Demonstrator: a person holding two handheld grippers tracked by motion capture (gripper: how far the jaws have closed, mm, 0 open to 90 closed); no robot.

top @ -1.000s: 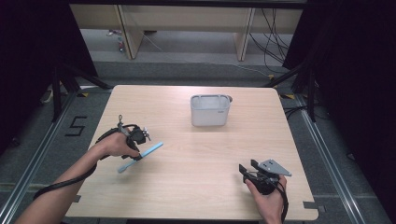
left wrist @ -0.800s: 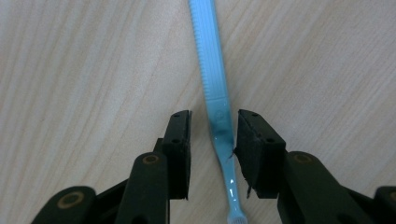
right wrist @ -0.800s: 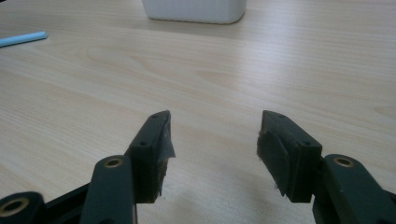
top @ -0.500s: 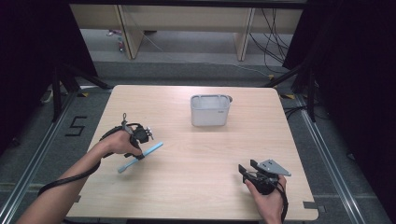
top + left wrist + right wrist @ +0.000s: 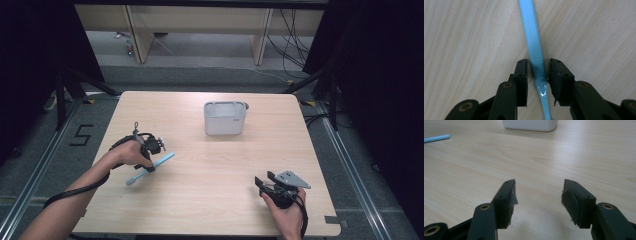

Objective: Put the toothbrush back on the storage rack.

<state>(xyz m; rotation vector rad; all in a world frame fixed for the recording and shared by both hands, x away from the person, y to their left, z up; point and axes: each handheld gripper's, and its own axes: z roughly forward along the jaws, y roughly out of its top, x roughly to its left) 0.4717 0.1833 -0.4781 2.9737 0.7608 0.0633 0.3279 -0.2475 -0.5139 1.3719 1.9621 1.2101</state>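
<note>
The left gripper (image 5: 152, 150) sits over a light blue toothbrush (image 5: 150, 168) that lies flat on the wooden table (image 5: 210, 165), near the left edge. In the left gripper view the thin handle of the toothbrush (image 5: 535, 45) runs right between the two black jaws. The jaws are narrow and have just been closing in on the handle. One pad looks like it touches the handle, but a small gap shows on the other side, so the grab does not look finished. The toothbrush is not lifted yet. My guess is that the pick-up has only just begun: the reach is done, and the squeeze, the lift and the carry are left. A white plastic cup (image 5: 225, 118) stands near the back edge of the table, well apart from the toothbrush, and it may be where the brush goes. The right gripper (image 5: 270, 184) rests near the front right corner with its jaws wide apart and nothing in them. The table top is pale wood with soft grain lines and looks clean. Around it the floor is grey, with dark curtains at the sides, cables on the floor and a number five marked by the left edge.
</note>
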